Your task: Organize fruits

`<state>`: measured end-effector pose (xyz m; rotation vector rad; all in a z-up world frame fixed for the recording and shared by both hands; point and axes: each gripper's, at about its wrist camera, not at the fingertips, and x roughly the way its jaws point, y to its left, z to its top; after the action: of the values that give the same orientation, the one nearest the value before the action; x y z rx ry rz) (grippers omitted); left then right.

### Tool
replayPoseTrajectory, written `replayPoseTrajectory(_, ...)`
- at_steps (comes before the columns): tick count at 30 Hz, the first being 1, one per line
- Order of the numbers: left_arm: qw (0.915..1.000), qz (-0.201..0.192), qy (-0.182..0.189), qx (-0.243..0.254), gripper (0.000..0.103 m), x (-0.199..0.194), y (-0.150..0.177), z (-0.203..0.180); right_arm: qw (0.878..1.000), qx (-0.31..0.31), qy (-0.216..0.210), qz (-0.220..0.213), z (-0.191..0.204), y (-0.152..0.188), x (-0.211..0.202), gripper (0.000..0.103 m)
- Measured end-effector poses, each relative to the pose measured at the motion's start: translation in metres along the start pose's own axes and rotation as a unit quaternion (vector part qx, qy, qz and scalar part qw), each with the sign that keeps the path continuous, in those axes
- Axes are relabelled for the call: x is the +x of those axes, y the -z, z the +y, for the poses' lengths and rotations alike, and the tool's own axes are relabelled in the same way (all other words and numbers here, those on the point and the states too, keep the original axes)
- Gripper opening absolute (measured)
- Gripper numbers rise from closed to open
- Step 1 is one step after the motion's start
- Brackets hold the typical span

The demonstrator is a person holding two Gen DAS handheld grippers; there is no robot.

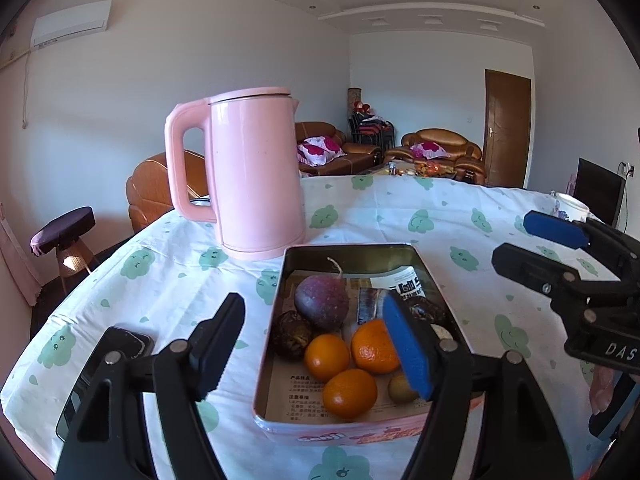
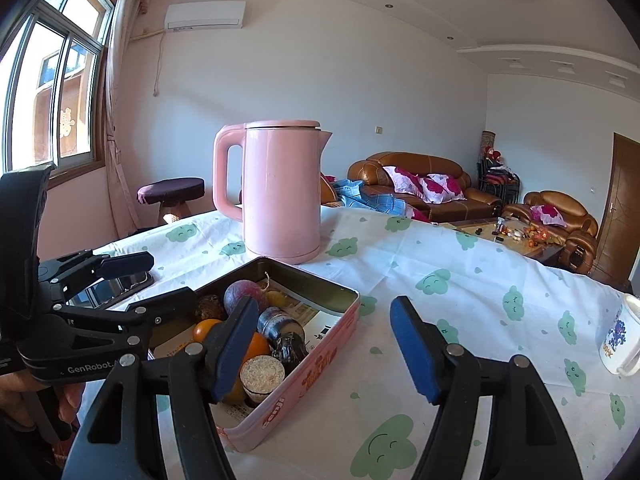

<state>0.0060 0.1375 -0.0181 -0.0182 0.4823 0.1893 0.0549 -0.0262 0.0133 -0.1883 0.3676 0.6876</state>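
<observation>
Judging by layout, task looks nearly finished: oranges (image 1: pixel 327 356), passion fruit (image 1: pixel 321 302), kiwi (image 1: pixel 400 388) all sit in tin (image 1: pixel 360 434) before kettle (image 1: pixel 256 176). No fruit visible on cloth (image 2: pixel 440 280). Left gripper (image 1: pixel 316 346) and right gripper (image 2: pixel 326 344) both wide, empty.

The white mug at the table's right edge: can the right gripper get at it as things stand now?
Probably yes. The right gripper is open and empty, and only bare tablecloth lies between it and the mug.
</observation>
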Motion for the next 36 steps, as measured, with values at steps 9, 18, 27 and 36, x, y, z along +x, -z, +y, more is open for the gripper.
replayPoseTrajectory(9, 0.9999, -0.014, -0.005, 0.000, 0.084, -0.010, -0.002, -0.005, 1.000, 0.006, 0.010, -0.010, -0.005, 0.002, -0.012, 0.070)
replayPoseTrajectory(18, 0.9998, -0.019, -0.005, 0.006, 0.090, -0.014, -0.003, -0.009, 1.000, 0.008, 0.014, -0.014, -0.006, 0.004, -0.016, 0.071)
replayPoseTrajectory(27, 0.9998, -0.018, -0.004, 0.009, 0.090, -0.014, -0.002, -0.010, 0.999, 0.014, 0.022, -0.021, -0.011, 0.007, -0.022, 0.071)
replayPoseTrajectory(36, 0.9997, -0.019, -0.006, 0.015, 0.091, -0.015, -0.001, -0.015, 0.999, 0.016, 0.022, -0.022, -0.012, 0.007, -0.024, 0.072)
